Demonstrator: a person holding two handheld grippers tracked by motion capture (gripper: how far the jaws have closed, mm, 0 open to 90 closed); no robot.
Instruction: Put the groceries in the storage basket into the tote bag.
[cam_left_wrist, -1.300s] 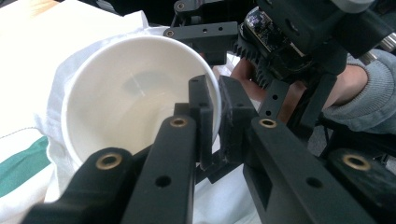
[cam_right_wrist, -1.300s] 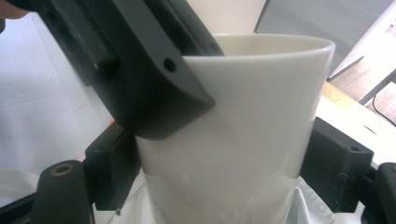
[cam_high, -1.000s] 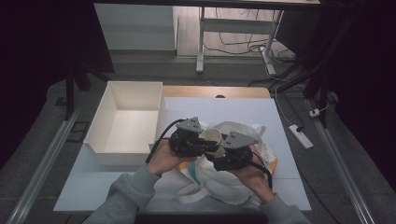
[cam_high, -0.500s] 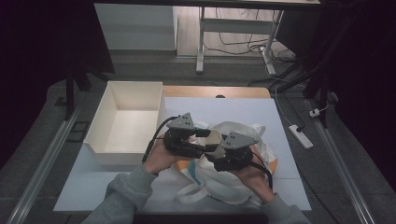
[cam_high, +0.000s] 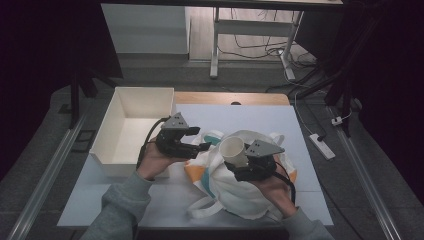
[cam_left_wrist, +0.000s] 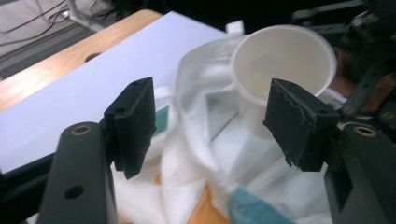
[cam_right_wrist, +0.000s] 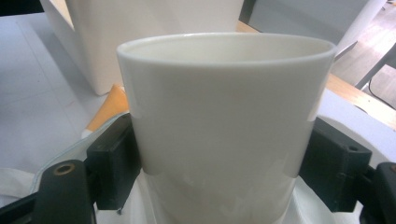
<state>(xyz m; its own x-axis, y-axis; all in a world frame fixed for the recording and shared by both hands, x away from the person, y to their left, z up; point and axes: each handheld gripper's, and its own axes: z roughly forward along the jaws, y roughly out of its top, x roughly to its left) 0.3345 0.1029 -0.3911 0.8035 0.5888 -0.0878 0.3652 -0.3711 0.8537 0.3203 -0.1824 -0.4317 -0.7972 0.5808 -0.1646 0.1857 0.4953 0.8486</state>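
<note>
Two hand-held grippers over white bag (cam_high: 235, 187): right (cam_high: 243, 165) clamps cup (cam_high: 233, 149); left (cam_high: 204, 146) gapes wide — box (cam_high: 131, 131) beside.

right gripper (cam_right_wrist: 219, 172) jaws clamp white cup (cam_right_wrist: 224, 121) | white bin (cam_right_wrist: 140, 28) behind

Box (cam_high: 131, 131) left of bag (cam_high: 235, 186), both on table (cam_high: 250, 116).

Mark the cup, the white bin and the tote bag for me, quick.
cup (cam_right_wrist: 224, 126), right gripper view, on its front wall between the jaws.
white bin (cam_high: 131, 134), high view, on its bare inner floor.
tote bag (cam_high: 235, 192), high view, on the white cloth below the cup.
</note>
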